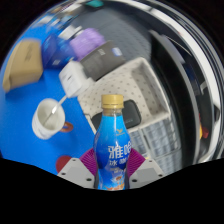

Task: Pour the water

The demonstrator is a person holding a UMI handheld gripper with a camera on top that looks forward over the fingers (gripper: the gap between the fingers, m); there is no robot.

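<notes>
One blue drink bottle (113,140) with a yellow cap stood upright at lower centre of the frame, between the gripper (112,172) fingers, its long axis vertical and label facing the camera. The fingers appeared closed against its lower body, one on either side, with the purple pads (92,160) hard against the label; judged held, though the contact itself sat low and partly hidden. One white cup (47,121) lay at left of centre, up and to the left of the bottle and well apart from it, mouth up, with what looked like a straw or stick rising from it toward upper right. The pour would likely need the bottle carried left and tipped toward that cup. The cap seemed on, so the water might not run. Behind, centre right, one white rack or basket (140,88). Upper left, a blue surface (25,65) and one purple object (88,42), unclear.
</notes>
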